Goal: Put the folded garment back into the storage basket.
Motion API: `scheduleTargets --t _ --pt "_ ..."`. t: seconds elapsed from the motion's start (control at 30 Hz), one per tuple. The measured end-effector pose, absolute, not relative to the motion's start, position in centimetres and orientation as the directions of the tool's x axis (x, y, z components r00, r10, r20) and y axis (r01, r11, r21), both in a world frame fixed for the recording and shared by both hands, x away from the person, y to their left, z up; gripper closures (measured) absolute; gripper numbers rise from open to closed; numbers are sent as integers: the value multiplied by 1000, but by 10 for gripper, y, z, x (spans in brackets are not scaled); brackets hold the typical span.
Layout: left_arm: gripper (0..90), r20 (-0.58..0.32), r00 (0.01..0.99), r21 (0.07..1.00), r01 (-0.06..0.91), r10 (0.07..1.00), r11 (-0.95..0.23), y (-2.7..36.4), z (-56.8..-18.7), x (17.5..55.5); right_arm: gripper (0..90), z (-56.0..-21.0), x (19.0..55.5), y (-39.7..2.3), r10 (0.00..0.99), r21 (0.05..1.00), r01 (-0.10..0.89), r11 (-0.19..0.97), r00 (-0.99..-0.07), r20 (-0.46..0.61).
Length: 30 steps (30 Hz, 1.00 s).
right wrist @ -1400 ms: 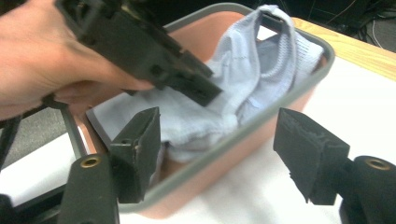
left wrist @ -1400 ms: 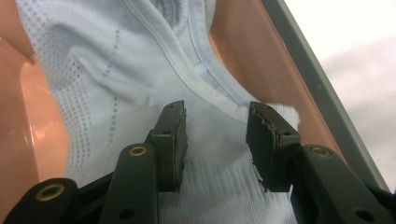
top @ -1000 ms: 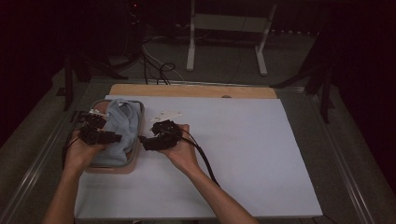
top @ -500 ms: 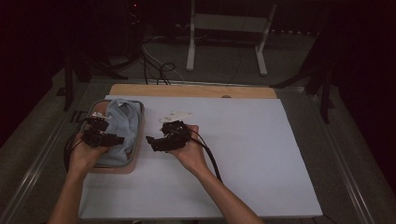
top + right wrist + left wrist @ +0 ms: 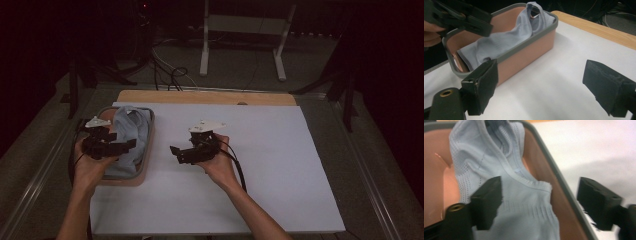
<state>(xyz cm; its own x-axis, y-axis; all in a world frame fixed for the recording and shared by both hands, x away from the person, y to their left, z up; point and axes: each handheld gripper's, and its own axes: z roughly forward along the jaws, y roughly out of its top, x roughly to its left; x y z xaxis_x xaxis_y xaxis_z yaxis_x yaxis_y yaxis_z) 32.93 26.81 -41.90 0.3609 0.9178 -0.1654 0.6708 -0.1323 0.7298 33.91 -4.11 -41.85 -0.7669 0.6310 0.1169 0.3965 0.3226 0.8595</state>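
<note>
A pale blue knitted garment (image 5: 131, 135) lies crumpled in a salmon tub with a grey rim (image 5: 150, 145) at the table's left. My left gripper (image 5: 127, 145) hovers over the tub. Its jaws have just been opening and stand wide, with the garment (image 5: 524, 202) below them and no pad pressing on it. The tub's wall (image 5: 556, 185) runs between the jaws. My right gripper (image 5: 175, 152) is held over the white surface to the right of the tub. Its jaws have just been opening too and hold nothing (image 5: 544, 85). They point at the tub (image 5: 529, 47).
A white board (image 5: 280, 165) covers most of the table, with a wooden strip (image 5: 210, 97) along its far edge. Metal rails (image 5: 40, 175) run down both sides. Beyond the table stand a white frame (image 5: 245, 45) and cables (image 5: 175, 75) on the floor.
The right hand has moved to the right, away from the tub. The left gripper's jaws have spread apart over the garment, and that hand has lifted a little.
</note>
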Motion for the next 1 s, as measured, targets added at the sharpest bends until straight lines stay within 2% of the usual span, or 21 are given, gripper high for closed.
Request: scheduleTargets --t 0.13,0.2,0.3,0.73,1.0 --pt "87 -170 358 761 640 918 -109 266 -414 320 134 -417 335 -54 641 871 378 313 -761 99" --pt "69 -170 358 761 640 918 -109 266 -414 320 134 -417 334 -58 642 871 380 311 -760 102" --pt "6 -161 361 800 592 919 -93 262 -411 305 127 -417 330 -71 644 875 375 306 -759 100" --pt "3 -114 414 866 488 903 -114 252 -417 264 123 -420 317 -121 685 894 360 267 -723 87" --pt "3 -96 428 878 461 899 -126 247 -420 259 126 -422 310 -148 716 904 359 230 -692 92"
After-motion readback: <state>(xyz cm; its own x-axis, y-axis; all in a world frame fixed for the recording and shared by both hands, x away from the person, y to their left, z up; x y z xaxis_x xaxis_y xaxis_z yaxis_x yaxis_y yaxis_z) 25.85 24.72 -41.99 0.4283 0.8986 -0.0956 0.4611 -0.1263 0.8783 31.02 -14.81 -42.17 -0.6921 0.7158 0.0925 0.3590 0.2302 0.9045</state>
